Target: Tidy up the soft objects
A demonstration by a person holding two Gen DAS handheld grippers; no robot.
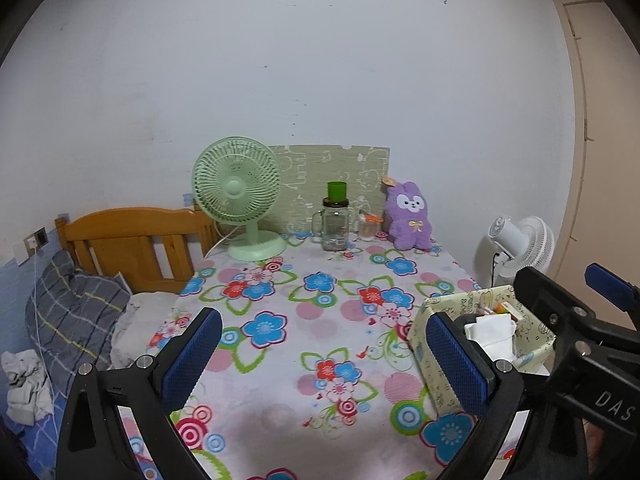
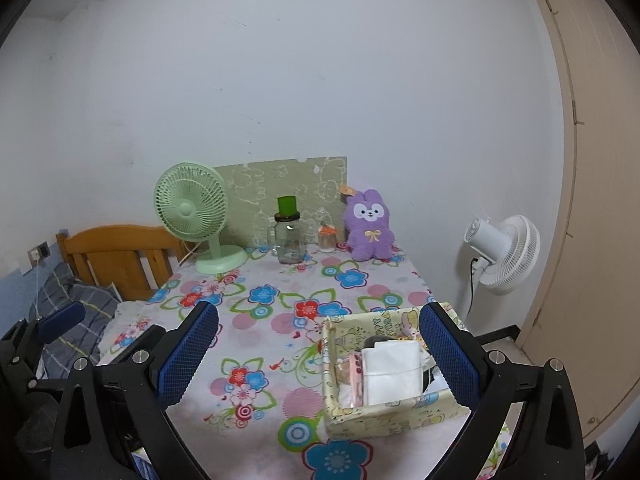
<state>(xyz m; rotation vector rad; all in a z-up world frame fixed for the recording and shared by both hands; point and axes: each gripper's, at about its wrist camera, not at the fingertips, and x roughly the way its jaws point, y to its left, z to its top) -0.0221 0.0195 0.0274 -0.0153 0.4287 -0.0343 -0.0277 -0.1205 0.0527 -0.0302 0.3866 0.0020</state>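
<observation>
While hovering low over the near edge of the counter [image 1: 280,360], wide open and empty on both sides: left gripper [image 1: 324,324] with nothing between its blue pads, right gripper [image 2: 320,316] likewise spread wide, holding nothing.

Far ahead of both, against the wall: purple plush rabbit [image 1: 410,218], sitting upright, leaning back on the green patterned board [image 1: 332,168]. Likely the soft thing to be sorted.

Just ahead and to the right of the left gripper, partly behind the right gripper's right finger: patterned box [image 2: 384,416], open-topped, already holding a white folded wad [image 2: 390,376] and small bits too blurred to name. Probably the home for the plush, though not certain.

To do the reach well:
- Go forward with the right gripper, better lined up with the rabbit, passing above the box rather than through it.
- Watch the glass jar [image 1: 335,226] and the little orange-lidded jar [image 1: 368,228], just left of the rabbit; touching it or not, cannot tell.
- Come in from the rabbit's right side, away from the glass.
- Pinch across the belly, not an ear, and squeeze deep to allow for the give of the plush.
- Lift straight up before pulling back.
</observation>
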